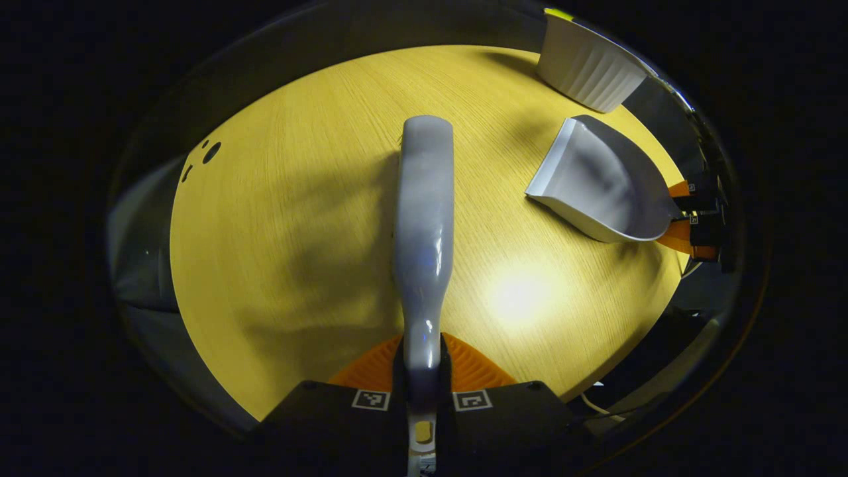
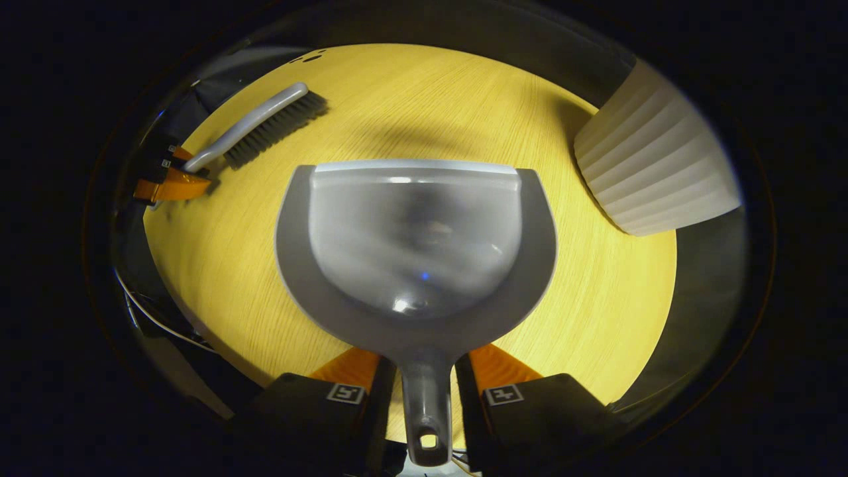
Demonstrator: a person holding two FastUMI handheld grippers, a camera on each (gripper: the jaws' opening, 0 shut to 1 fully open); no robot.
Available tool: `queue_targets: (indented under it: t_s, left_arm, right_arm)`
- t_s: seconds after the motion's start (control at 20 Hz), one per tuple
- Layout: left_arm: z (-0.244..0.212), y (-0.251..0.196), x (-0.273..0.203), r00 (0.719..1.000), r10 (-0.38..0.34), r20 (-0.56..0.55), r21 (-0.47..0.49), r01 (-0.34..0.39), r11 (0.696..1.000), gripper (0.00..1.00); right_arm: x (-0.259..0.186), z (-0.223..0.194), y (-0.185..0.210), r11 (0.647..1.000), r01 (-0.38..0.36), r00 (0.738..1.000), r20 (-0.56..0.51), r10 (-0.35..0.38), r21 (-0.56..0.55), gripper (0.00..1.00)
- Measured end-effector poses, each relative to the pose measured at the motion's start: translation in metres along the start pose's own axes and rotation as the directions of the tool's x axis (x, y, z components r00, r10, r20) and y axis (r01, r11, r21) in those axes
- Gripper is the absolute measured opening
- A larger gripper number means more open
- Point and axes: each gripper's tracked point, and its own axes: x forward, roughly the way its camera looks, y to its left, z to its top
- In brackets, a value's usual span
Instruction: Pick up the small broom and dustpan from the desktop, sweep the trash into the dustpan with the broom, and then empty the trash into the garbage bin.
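A: Where is the broom (image 1: 424, 238)?

B: In the left gripper view it runs up the middle of the frame, from the bottom edge to just above centre, seen from its grey back. The left gripper (image 1: 422, 377) is clamped on the narrow end of its handle, one finger on each side. In the right gripper view the broom (image 2: 255, 129) sits at upper left, its dark bristles pointing down toward the table (image 2: 430, 93); whether they touch the wood I cannot tell. The left gripper (image 2: 173, 173) grips its handle there, at the left edge.

A: And the dustpan?

B: In the right gripper view the dustpan (image 2: 416, 252) takes the centre, its open mouth toward the top of the frame and its handle coming down to the bottom edge. The right gripper (image 2: 427, 387) has its fingers closed against both sides of that handle. In the left gripper view the dustpan (image 1: 599, 182) is at the right, tilted, with the right gripper (image 1: 692, 222) on its handle at the far right.

A: Is there any trash in the pan?

B: The pan's inside looks bare and glossy.

A: What else is around?

B: A white ribbed bin (image 2: 656, 169) stands at the right in the right gripper view, beside the dustpan but apart from it. In the left gripper view the bin (image 1: 589, 63) is at upper right, just above the dustpan.
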Motion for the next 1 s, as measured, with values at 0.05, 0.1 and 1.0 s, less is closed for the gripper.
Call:
queue_targets:
  t_s: [0.05,0.1,1.0]
  left_arm:
    - [0.000,0.002,0.001,1.000,0.000,0.001,0.005,0.000,1.000,0.23]
    - [0.000,0.003,0.001,1.000,0.006,0.008,0.006,-0.006,1.000,0.24]
    - [0.083,-0.034,-0.209,0.607,0.035,0.794,0.015,-0.077,0.997,0.97]
  right_arm:
    - [-0.002,-0.001,0.000,1.000,0.001,1.000,0.002,-0.001,0.002,0.58]
    - [-0.003,0.000,-0.001,1.000,0.001,1.000,0.011,-0.001,0.009,0.61]
    - [-0.208,0.083,-0.024,0.978,0.042,0.703,0.689,-0.175,0.205,0.98]
